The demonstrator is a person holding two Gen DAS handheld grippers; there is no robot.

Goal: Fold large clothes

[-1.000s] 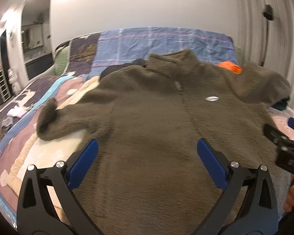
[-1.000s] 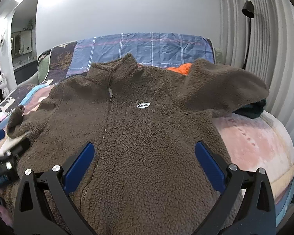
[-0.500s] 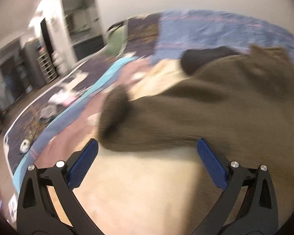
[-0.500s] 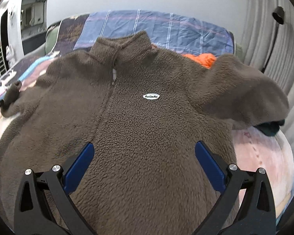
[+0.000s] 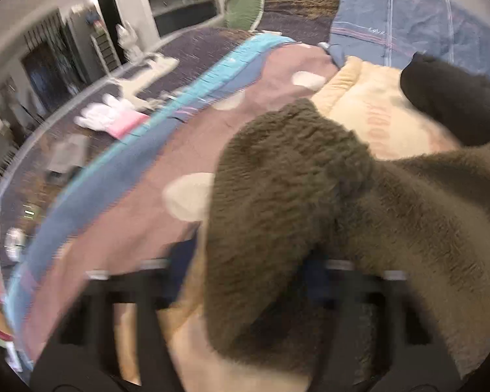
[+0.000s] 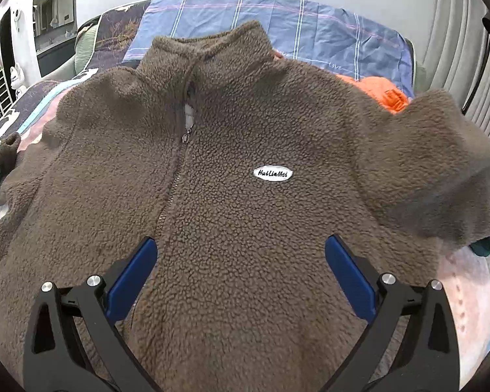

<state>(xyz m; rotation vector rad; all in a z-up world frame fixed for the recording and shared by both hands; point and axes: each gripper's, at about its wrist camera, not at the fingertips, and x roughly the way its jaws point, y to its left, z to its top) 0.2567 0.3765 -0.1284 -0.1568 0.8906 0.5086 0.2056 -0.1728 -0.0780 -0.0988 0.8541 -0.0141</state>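
A brown fleece jacket (image 6: pixel 245 130) lies spread front-up on the bed, zipped, with a white oval label on its chest. My right gripper (image 6: pixel 240 241) hovers open over the lower front, nothing between its blue pads. The jacket's left sleeve cuff (image 5: pixel 277 196) fills the left wrist view. My left gripper (image 5: pixel 248 254) is blurred and its jaws are closing around that cuff. The cuff lies between them, against the right pad, while a thin gap still shows at the left pad. In the right wrist view that same cuff (image 6: pixel 3 160) sits at the far left edge.
The bed's patchwork quilt (image 5: pixel 147 179) runs left to its edge. A black garment (image 5: pixel 450 98) lies behind the sleeve, an orange one (image 6: pixel 382 91) behind the right shoulder. A blue plaid sheet (image 6: pixel 310 23) covers the head end. Small white and pink items (image 5: pixel 114 117) lie at the left.
My left gripper swung left from the jacket's body to the sleeve cuff and its jaws came inward around it. My right gripper moved closer over the jacket front and stayed open.
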